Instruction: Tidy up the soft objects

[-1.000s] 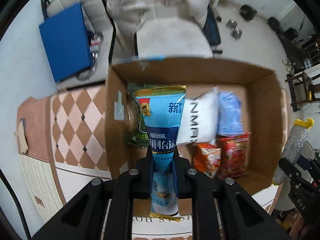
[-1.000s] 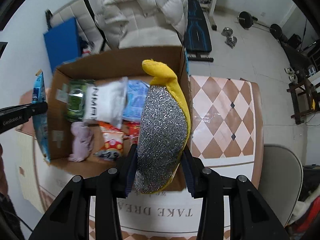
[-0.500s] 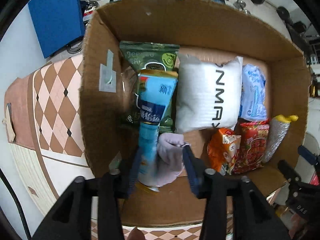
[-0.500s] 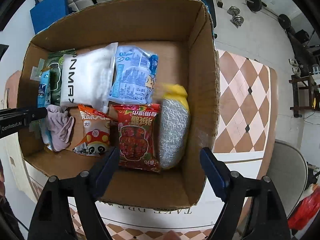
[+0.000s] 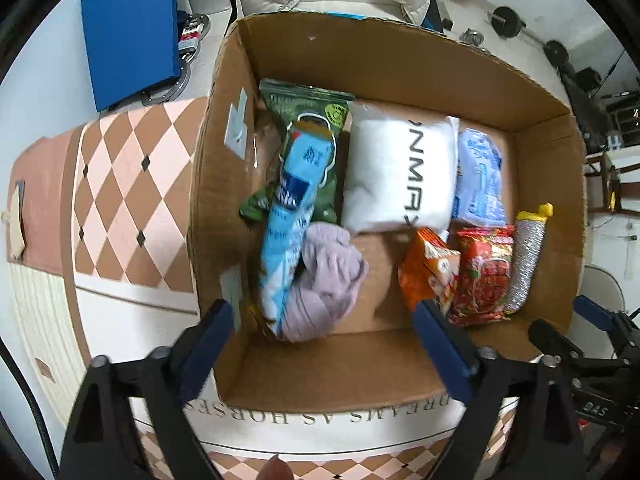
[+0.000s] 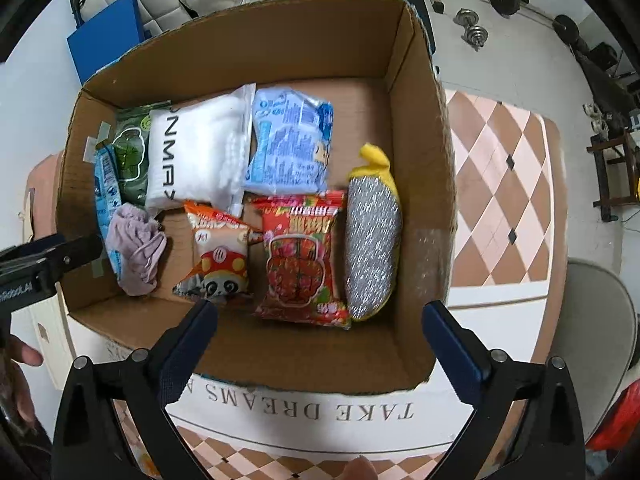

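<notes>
The white soft pack point(image 6: 198, 158) in the cardboard box point(image 6: 420, 160) has big black letters on it that read "NMA"; the start of the word is hidden. The table cloth point(image 6: 304, 410) has words along its white edge, seen upside down: "TAKE DREAMS" in the right wrist view and "DREAMS AS HORSES" in the left wrist view point(image 5: 320, 416). The blue, red, orange and green snack bags have print too, but it is too blurry or small to read.

Box point(image 6: 420, 128) right-rear bare; rest packed w/ packets.
</notes>
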The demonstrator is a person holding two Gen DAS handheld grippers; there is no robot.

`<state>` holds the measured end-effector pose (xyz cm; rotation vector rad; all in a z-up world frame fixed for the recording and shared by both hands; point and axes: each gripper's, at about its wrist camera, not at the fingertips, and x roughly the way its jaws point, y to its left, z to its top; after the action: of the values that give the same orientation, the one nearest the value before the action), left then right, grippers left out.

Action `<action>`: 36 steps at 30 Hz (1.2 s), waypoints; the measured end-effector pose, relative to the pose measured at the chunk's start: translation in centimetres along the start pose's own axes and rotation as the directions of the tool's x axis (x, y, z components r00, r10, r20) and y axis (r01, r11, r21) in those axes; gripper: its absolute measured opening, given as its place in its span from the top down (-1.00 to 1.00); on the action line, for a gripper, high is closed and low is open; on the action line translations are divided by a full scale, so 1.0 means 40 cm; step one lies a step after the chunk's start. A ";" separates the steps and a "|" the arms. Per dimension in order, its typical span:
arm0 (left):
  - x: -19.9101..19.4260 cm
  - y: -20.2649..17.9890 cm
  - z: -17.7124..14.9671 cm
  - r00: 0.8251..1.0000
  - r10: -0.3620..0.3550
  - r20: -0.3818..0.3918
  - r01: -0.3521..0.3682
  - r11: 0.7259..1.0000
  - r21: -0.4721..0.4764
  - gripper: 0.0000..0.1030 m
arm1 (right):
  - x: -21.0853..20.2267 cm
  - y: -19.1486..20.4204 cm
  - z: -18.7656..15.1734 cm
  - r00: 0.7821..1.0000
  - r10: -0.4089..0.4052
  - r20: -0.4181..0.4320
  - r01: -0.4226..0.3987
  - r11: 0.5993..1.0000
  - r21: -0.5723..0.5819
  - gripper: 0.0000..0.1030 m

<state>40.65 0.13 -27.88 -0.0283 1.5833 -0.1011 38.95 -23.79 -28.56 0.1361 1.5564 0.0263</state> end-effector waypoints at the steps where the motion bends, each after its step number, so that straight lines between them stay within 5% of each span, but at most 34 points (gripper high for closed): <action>1: -0.005 -0.001 -0.010 1.000 0.001 0.011 -0.001 1.000 -0.001 -0.87 | -0.001 0.002 -0.007 1.000 -0.001 0.004 0.001 1.000 -0.001 -1.00; 11: -0.079 -0.037 -0.118 0.991 0.042 0.129 -0.042 0.999 -0.002 -0.87 | -0.013 0.004 -0.078 1.000 0.013 0.026 -0.014 0.999 0.029 -1.00; 17: -0.165 -0.070 -0.220 0.975 0.058 0.215 -0.061 0.998 0.009 -0.87 | -0.103 0.005 -0.154 0.993 -0.026 0.113 0.024 1.000 0.014 -1.00; 21: -0.255 -0.097 -0.308 0.951 0.059 0.304 -0.068 0.998 0.018 -0.87 | -0.201 0.009 -0.224 0.981 -0.022 0.192 0.022 1.000 0.003 -1.00; 28: -0.442 -0.133 -0.458 0.888 0.073 0.455 -0.087 0.996 0.010 -0.87 | -0.420 0.020 -0.382 0.922 -0.044 0.384 0.049 0.999 -0.002 -1.00; 36: -0.599 -0.142 -0.610 0.838 0.054 0.543 -0.071 0.997 0.010 -0.87 | -0.582 0.034 -0.563 0.875 -0.022 0.483 0.034 0.999 -0.015 -1.00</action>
<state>16.38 -2.42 -3.25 0.0181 1.0089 -0.0575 16.20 -23.25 -5.46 0.0920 1.0544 -0.0125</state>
